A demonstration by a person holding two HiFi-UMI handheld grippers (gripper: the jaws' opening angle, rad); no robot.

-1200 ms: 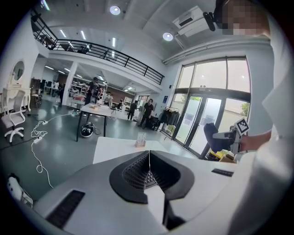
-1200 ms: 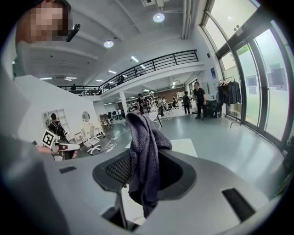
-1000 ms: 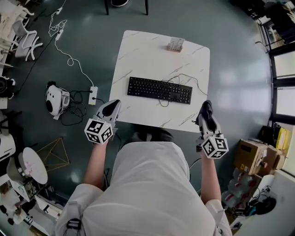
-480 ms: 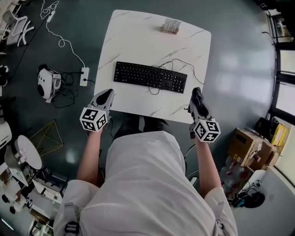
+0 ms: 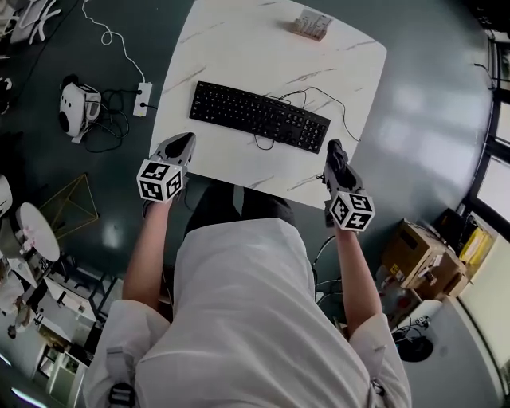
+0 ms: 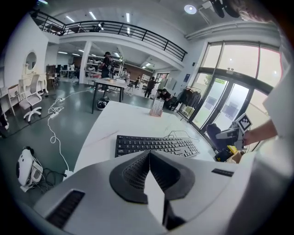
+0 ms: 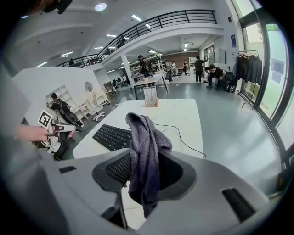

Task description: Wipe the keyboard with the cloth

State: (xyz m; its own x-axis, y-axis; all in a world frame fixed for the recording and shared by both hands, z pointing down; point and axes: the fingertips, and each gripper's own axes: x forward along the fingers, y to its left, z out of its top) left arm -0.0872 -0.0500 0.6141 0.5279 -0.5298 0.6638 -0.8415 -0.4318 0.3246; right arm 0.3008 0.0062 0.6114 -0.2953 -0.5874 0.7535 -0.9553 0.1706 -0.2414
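A black keyboard (image 5: 259, 116) lies across the middle of the white marble table (image 5: 239, 48), its cable looping behind it. My right gripper (image 5: 335, 156) hovers at the table's near right edge, shut on a dark grey cloth (image 7: 143, 151) that bunches up between the jaws. In the right gripper view the keyboard (image 7: 112, 135) sits just left of the cloth. My left gripper (image 5: 182, 145) is at the near left corner of the table, shut with nothing between its jaws. The left gripper view has the keyboard (image 6: 156, 145) straight ahead.
A small holder with cards (image 5: 311, 24) stands at the table's far edge. On the floor to the left lie a power strip (image 5: 143, 100), cables and a white helmet-like object (image 5: 72, 110). Cardboard boxes (image 5: 416, 253) sit at the right.
The head view has shifted, so the table sits higher and further left in the frame. Both grippers keep their places at the table's near edge; the cloth stays in the right one.
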